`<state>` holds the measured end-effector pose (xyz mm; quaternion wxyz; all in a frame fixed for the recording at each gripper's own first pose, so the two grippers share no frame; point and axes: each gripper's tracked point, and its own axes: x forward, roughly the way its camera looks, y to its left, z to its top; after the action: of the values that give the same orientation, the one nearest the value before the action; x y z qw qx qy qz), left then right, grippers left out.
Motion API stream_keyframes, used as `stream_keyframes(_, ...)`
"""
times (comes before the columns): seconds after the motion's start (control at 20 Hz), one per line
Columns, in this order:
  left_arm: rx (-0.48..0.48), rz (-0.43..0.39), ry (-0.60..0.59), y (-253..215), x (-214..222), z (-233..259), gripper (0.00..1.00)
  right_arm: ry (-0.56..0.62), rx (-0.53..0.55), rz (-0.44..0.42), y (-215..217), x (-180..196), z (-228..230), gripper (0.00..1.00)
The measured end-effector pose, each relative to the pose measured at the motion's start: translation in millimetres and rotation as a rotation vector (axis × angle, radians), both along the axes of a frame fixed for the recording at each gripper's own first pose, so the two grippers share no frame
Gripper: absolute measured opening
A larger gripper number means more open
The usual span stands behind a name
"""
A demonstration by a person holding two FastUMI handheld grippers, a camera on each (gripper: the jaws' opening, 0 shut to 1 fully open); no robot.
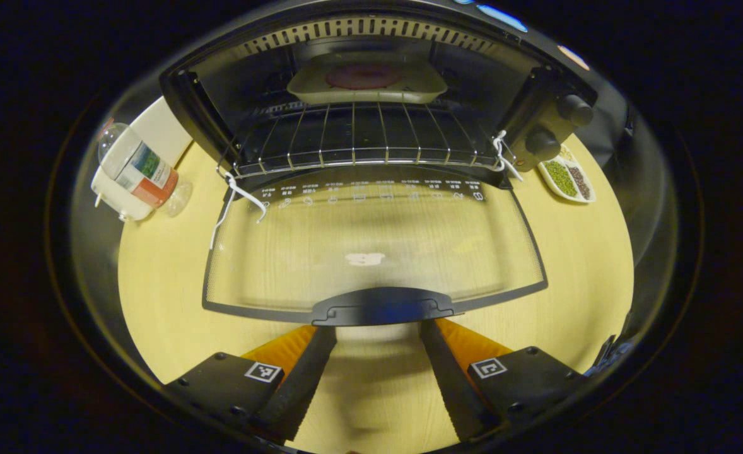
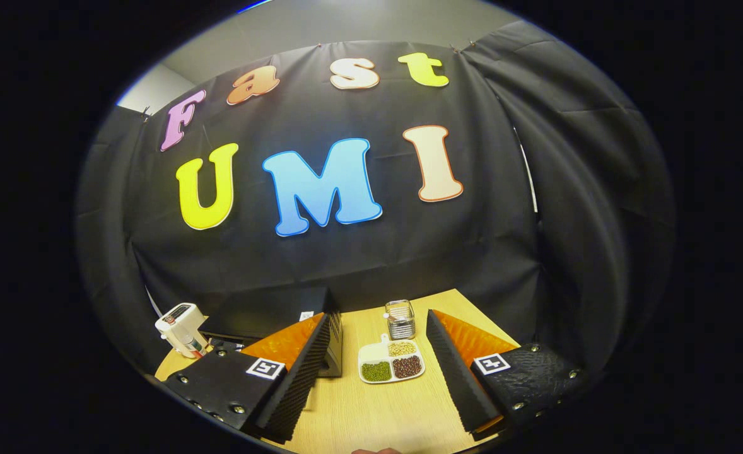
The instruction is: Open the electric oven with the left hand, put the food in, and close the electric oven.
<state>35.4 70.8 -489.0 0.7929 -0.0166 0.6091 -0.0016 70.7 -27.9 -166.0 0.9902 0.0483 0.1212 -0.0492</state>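
Left gripper view, from left to right: a clear bottle (image 1: 139, 173) lies on its side on the pale wooden table (image 1: 157, 290), beside a white object at the edge; the oven (image 1: 371, 94) stands at centre with its glass door (image 1: 371, 252) swung fully down and lying nearly flat, a white cord (image 1: 236, 195) hanging at its left hinge and another at the right; a divided dish (image 1: 568, 180) of beans sits just right of the two oven knobs (image 1: 557, 126). The food — a reddish round on a pale tray (image 1: 366, 81) — already rests inside, on the wire rack (image 1: 359, 142) toward the back. The left gripper (image 1: 376, 340) hovers just in front of the door handle (image 1: 381, 306), its fingers spread apart, one to each side of the handle's middle and not yet pressing on it. The step in hand, judging by this, is closing: the fingers should come under or around the handle squarely at its centre, then lift along the door's arc rather than push straight in, with the cords kept clear of the hinges — a caught cord could stop the door seating. Right gripper view: the right gripper (image 2: 376, 372) is held back with fingers apart and empty, the oven's dark body to its left and the same dish ahead.
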Motion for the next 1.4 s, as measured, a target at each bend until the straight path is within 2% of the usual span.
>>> stream_keyframes(0.1, 0.0, -0.003, -0.02, 0.0, -0.4, 7.9, 0.94, -0.003, 0.002, 0.012, 4.6, 0.9, 1.6, 0.94)
stream_keyframes(0.15, -0.002, -0.004, -0.032, -0.1, -1.1, 12.8, 0.89, -0.004, 0.002, 0.018, 7.0, 1.7, 2.5, 0.94)
stream_keyframes(0.2, -0.003, -0.005, -0.044, 0.1, -2.0, 16.9, 0.94, -0.006, 0.002, 0.026, 9.8, 1.7, 2.8, 0.94)
stream_keyframes(0.25, -0.005, -0.003, -0.052, 0.1, -2.1, 20.6, 0.89, -0.008, 0.003, 0.033, 12.3, 1.8, 4.1, 0.94)
stream_keyframes(0.3, -0.006, -0.005, -0.062, -0.3, -1.7, 25.2, 0.99, -0.011, 0.004, 0.038, 14.4, 1.3, 5.9, 0.94)
stream_keyframes(0.35, -0.008, -0.005, -0.067, -0.2, -2.5, 27.6, 0.98, -0.016, 0.006, 0.042, 16.4, 1.6, 8.2, 0.94)
stream_keyframes(0.4, -0.009, -0.004, -0.076, -0.2, -1.5, 31.4, 0.89, -0.021, 0.005, 0.045, 16.7, 1.2, 9.8, 0.94)
stream_keyframes(0.45, -0.011, -0.002, -0.082, -0.3, -2.0, 34.8, 0.98, -0.026, 0.004, 0.046, 17.6, 0.8, 11.5, 0.94)
stream_keyframes(0.5, -0.014, 0.0, -0.088, -0.4, -1.4, 36.5, 0.88, -0.03, 0.005, 0.046, 16.9, -0.5, 12.1, 0.94)
stream_keyframes(0.6, -0.013, -0.002, -0.103, -0.6, -0.3, 42.3, 0.98, -0.03, 0.011, 0.042, 16.0, -3.3, 12.5, 0.94)
stream_keyframes(0.75, -0.011, -0.002, -0.12, -0.7, -0.3, 48.6, 0.93, -0.031, 0.019, 0.028, 10.7, -7.8, 12.2, 0.93)
stream_keyframes(0.8, -0.014, 0.001, -0.123, -1.2, -0.2, 50.1, 0.93, -0.031, 0.021, 0.024, 9.2, -9.4, 12.0, 0.93)
stream_keyframes(0.85, -0.016, 0.002, -0.128, -1.5, 0.6, 51.9, 0.98, -0.031, 0.022, 0.019, 7.5, -10.9, 12.2, 0.93)
stream_keyframes(0.9, -0.016, 0.0, -0.136, -1.9, 2.0, 54.4, 0.98, -0.033, 0.023, 0.012, 4.5, -12.1, 12.6, 0.94)
stream_keyframes(0.95, -0.016, -0.005, -0.147, -2.6, 2.9, 56.0, 0.93, -0.034, 0.022, 0.005, 2.5, -12.8, 13.1, 0.94)
stream_keyframes(1.0, -0.014, -0.008, -0.158, -2.5, 4.7, 57.1, 0.98, -0.032, 0.019, -0.001, 0.4, -13.6, 12.2, 0.93)
stream_keyframes(1.05, -0.013, -0.007, -0.168, -3.0, 5.5, 58.8, 0.98, -0.029, 0.017, -0.003, -0.2, -14.5, 11.2, 0.93)
stream_keyframes(1.1, -0.016, -0.003, -0.173, -3.9, 7.5, 59.4, 0.93, -0.026, 0.016, -0.005, -1.3, -14.7, 10.3, 0.93)
stream_keyframes(1.25, -0.025, 0.017, -0.187, -4.1, 12.0, 64.0, 0.93, -0.019, 0.014, -0.005, -1.5, -16.7, 8.5, 0.93)
stream_keyframes(1.3, -0.024, 0.018, -0.194, -3.5, 13.6, 65.4, 0.89, -0.018, 0.011, -0.004, -2.0, -16.8, 8.6, 0.93)
stream_keyframes(1.35, -0.02, 0.019, -0.202, -3.5, 15.6, 68.5, 0.93, -0.019, 0.01, -0.003, -1.4, -16.7, 8.6, 0.93)
stream_keyframes(1.4, -0.017, 0.019, -0.213, -3.2, 17.2, 72.1, 0.93, -0.017, 0.01, -0.001, -2.0, -17.0, 7.6, 0.93)
